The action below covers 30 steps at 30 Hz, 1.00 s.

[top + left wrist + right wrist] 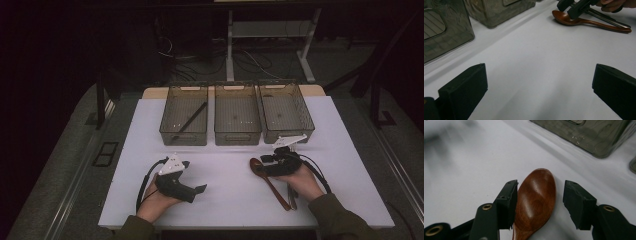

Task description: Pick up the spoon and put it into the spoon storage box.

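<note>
The wooden spoon [535, 202] handle runs off the right gripper view's bottom edge. In the high view, the right gripper [267, 161] covers part of its bowl.

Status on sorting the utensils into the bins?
Done: one dark stick-like utensil lies in the left translucent grey bin; the middle and right bins look empty.
In hand: the right gripper straddles the bowl of the brown wooden spoon, which lies on the white table; one jaw looks to touch, the other has a gap, no lift yet.
Left: spoon and the metal utensil beside it. Left gripper open, idle.
</note>
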Each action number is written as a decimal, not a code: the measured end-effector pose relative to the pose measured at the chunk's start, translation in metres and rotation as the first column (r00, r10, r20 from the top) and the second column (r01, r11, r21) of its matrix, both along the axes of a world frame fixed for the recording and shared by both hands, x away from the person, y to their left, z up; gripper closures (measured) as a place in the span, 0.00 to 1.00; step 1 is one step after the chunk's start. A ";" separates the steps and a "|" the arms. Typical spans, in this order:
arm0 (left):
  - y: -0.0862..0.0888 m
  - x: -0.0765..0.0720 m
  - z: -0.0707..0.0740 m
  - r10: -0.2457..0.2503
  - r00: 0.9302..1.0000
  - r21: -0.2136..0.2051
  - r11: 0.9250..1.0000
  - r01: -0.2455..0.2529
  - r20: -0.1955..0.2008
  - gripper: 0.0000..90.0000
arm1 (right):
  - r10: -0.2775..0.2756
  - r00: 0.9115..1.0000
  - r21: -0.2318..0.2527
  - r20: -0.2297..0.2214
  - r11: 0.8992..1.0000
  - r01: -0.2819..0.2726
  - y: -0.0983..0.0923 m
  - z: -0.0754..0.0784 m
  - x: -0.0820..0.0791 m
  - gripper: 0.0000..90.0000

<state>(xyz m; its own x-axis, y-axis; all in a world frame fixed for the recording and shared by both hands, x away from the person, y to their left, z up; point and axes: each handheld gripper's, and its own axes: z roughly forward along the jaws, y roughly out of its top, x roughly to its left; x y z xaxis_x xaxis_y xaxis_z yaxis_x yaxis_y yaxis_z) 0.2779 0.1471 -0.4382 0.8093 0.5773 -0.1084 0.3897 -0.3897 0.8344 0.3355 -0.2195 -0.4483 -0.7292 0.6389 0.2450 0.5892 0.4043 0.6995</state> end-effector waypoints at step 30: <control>-0.001 0.000 0.000 -0.009 1.000 -0.005 1.000 0.009 -0.003 0.00 | 0.040 0.998 -0.102 0.056 0.994 -0.034 0.014 -0.002 -0.009 0.69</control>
